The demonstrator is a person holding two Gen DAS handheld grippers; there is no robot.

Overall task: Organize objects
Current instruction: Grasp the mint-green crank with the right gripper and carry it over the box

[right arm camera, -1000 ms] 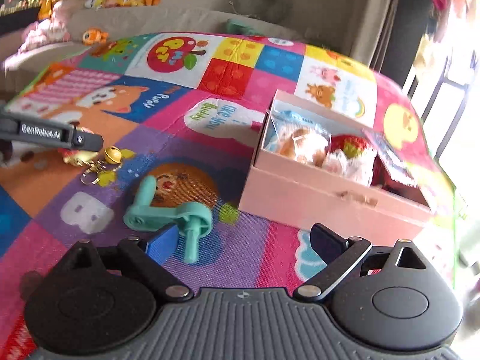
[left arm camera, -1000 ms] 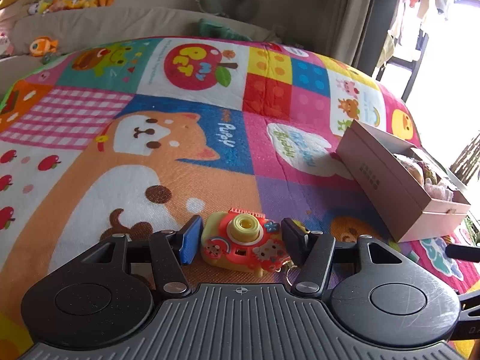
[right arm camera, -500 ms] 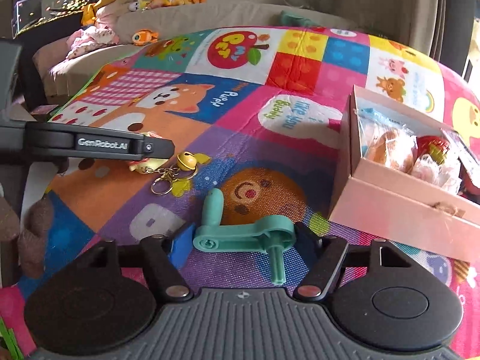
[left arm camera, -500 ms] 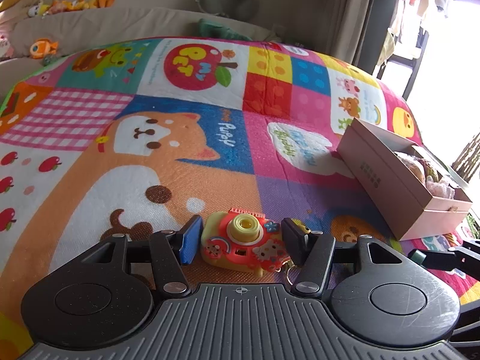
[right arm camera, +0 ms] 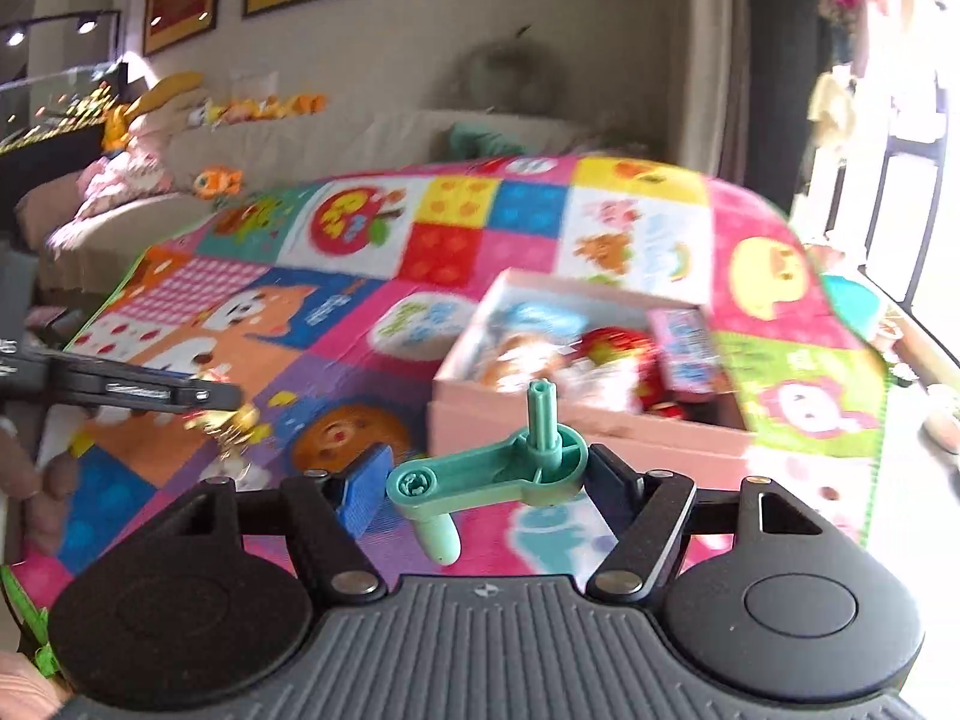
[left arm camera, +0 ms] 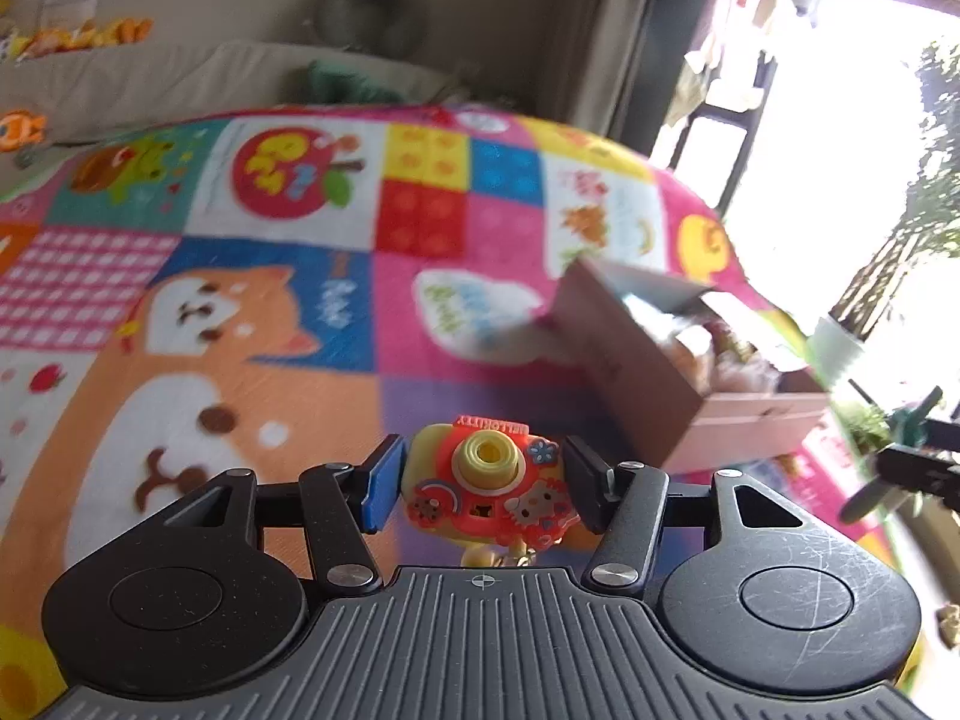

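The right gripper holds the green crank between its fingers, long axis crosswise, directly before the pink box. The left gripper grips the toy camera, the box ahead-right, farther off.

Both wrist cameras look forward low over the play mat, sharing the pink box ahead.
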